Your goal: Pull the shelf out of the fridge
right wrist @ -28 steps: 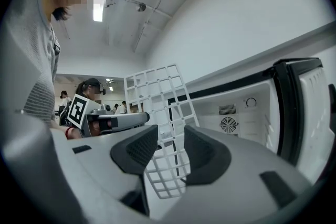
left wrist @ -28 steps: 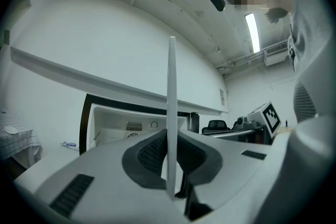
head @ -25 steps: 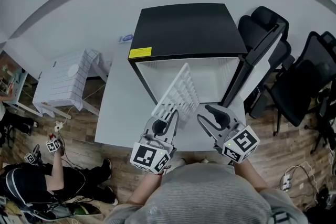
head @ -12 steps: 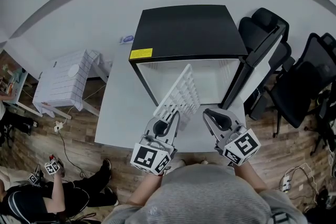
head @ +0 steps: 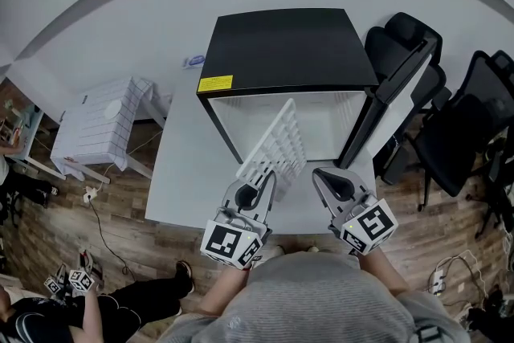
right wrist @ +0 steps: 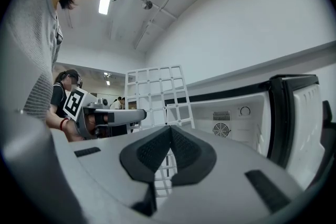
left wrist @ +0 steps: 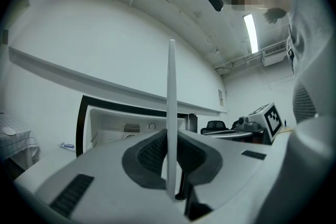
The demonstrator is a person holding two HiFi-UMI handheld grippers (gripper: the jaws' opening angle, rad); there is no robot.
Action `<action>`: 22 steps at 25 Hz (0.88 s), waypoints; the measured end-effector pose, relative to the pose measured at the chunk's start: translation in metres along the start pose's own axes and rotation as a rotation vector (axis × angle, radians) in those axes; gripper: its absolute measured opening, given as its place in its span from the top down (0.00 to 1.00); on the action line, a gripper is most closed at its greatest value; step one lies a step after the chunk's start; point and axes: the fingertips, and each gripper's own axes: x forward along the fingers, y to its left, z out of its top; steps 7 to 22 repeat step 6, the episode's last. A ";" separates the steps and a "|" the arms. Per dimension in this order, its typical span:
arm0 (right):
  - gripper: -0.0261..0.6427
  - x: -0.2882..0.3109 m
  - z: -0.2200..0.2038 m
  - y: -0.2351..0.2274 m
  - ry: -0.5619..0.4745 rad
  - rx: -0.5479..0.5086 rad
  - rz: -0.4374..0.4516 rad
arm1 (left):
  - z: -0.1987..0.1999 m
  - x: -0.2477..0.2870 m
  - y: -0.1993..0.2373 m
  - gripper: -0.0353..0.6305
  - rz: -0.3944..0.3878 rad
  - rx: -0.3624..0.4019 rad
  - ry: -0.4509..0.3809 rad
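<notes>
A black-topped mini fridge [head: 281,52] stands on a white table [head: 181,173], its door [head: 384,108] swung open to the right. The white grid shelf [head: 277,142] tilts up out of the fridge's opening. My left gripper [head: 259,182] is shut on the shelf's near edge. In the left gripper view the shelf [left wrist: 171,107] stands edge-on between the pads of the gripper [left wrist: 171,150]. My right gripper [head: 327,177] hovers just right of the shelf, shut with nothing in it. In the right gripper view the pads of the gripper [right wrist: 169,150] meet, and the shelf [right wrist: 156,91] rises behind them.
Black office chairs [head: 450,132] crowd the floor right of the fridge door. A white checked stand [head: 100,120] sits to the left of the table. A person [head: 96,309] crouches on the wooden floor at lower left.
My right gripper's jaws have gone from wide open to shut, staying beside the shelf. The left gripper and shelf have not moved. The person at lower left has shifted.
</notes>
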 end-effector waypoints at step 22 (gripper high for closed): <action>0.94 0.001 0.001 -0.001 -0.007 0.008 0.001 | 0.001 0.001 -0.001 0.89 -0.003 0.002 0.000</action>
